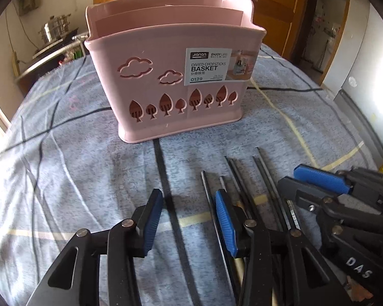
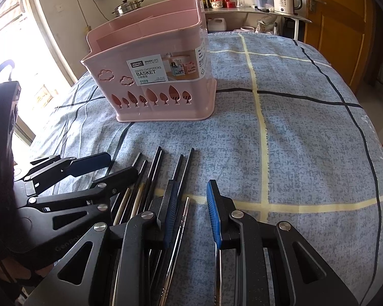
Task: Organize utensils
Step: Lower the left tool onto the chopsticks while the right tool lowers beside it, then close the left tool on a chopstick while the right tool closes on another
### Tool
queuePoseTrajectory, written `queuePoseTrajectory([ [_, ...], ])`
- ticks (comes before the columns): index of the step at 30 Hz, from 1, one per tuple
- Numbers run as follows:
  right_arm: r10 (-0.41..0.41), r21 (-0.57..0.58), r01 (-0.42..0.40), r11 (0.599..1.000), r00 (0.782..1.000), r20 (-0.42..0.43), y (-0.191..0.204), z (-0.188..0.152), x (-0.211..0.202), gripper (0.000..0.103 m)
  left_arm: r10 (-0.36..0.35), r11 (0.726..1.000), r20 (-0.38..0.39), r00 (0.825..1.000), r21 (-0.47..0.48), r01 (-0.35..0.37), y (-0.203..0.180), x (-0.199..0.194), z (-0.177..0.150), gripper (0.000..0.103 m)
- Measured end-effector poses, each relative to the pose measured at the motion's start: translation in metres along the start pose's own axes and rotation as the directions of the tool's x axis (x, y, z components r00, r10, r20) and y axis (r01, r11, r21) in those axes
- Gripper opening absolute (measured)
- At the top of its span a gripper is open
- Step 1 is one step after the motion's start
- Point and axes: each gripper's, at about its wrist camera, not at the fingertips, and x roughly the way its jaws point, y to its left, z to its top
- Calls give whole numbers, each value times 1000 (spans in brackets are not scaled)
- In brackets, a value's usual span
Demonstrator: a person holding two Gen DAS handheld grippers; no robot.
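Chopsticks (image 2: pixel 153 178): lying loose in a row on the blue checked cloth (image 2: pixel 306 140), just in front of both tools; none are in the basket yet.
Long axis: running away from the cameras, thin tips pointing toward the basket.
Steel pair (image 2: pixel 180 229): lying between the right tool's (image 2: pixel 191 211) pads, which are standing apart, not pressing.
Left tool (image 1: pixel 189 220): pads apart over bare cloth; the row is lying just to its right, one pad beside the nearest stick.
Nearer hand: the right, I judge, already straddling a pair.
Basket (image 1: pixel 171 76): pink, upright, sitting beyond the tips, slightly left of the row.
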Motion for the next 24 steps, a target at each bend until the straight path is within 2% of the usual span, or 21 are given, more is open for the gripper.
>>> queuePoseTrajectory([
  [2,-1,-8,1,1000,1000,-1,2,2,1,25,-5,1000,0,1000,-2,5,2,-1,0,40],
  [5,-1,-17,1,1000,1000,-8,6,6,4,25,9,1000,-5,1000,5,-9,8,-3,-1,26],
  [7,2,-18,-2,1000,1000,-19,8,9,8,24,16,1000,-8,1000,5,-16,14,-4,-2,11],
  [8,2,-16,-3,1000,1000,-27,8,10,11,22,23,1000,-10,1000,3,-23,17,-5,-2,10],
  [15,-13,-20,12,1000,998,-69,11,18,23,13,14,1000,-30,999,-19,-15,32,-9,-5,9],
  [20,24,22,-23,1000,996,-80,5,20,22,11,1,999,-31,1000,-40,-2,38,-10,-7,10],
  [24,88,92,-81,992,993,-77,-5,20,20,11,0,999,-27,1000,-45,-1,37,-9,-7,10],
])
